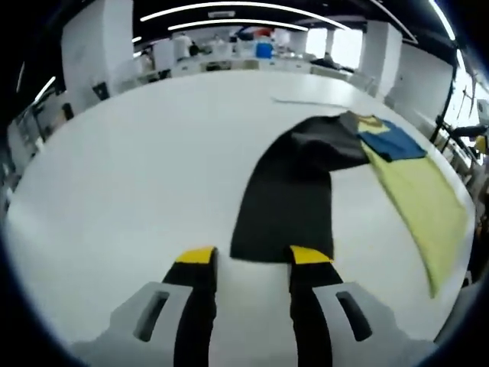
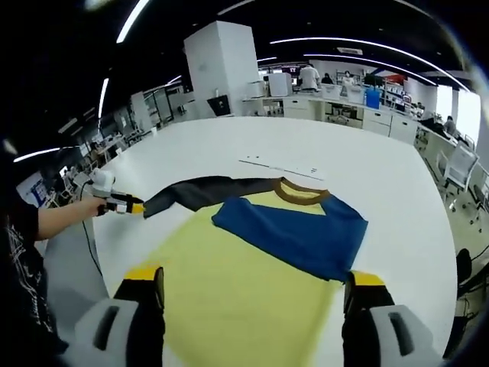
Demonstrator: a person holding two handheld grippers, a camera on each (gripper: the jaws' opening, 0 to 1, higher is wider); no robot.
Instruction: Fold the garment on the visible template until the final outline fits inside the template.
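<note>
The garment lies flat on the white table (image 2: pixel 397 206): yellow body (image 2: pixel 229 283), a blue part (image 2: pixel 298 229) folded across the chest, brown collar (image 2: pixel 302 191) and a long black sleeve (image 2: pixel 206 191). In the right gripper view, my right gripper (image 2: pixel 256 277) stands wide open over the yellow body. A person's hand holds my left gripper (image 2: pixel 114 203) at the sleeve's end. In the left gripper view, my left gripper (image 1: pixel 252 256) is open, the black sleeve (image 1: pixel 286 191) cuff edge right at its tips. The yellow body (image 1: pixel 424 206) and blue part (image 1: pixel 390 141) lie far right.
A thin pale strip (image 2: pixel 283 164) lies on the table just beyond the collar, also seen as a faint strip (image 1: pixel 306 101) in the left gripper view. Desks, chairs and people fill the room behind. A dark-sleeved arm (image 2: pixel 23 252) reaches in at left.
</note>
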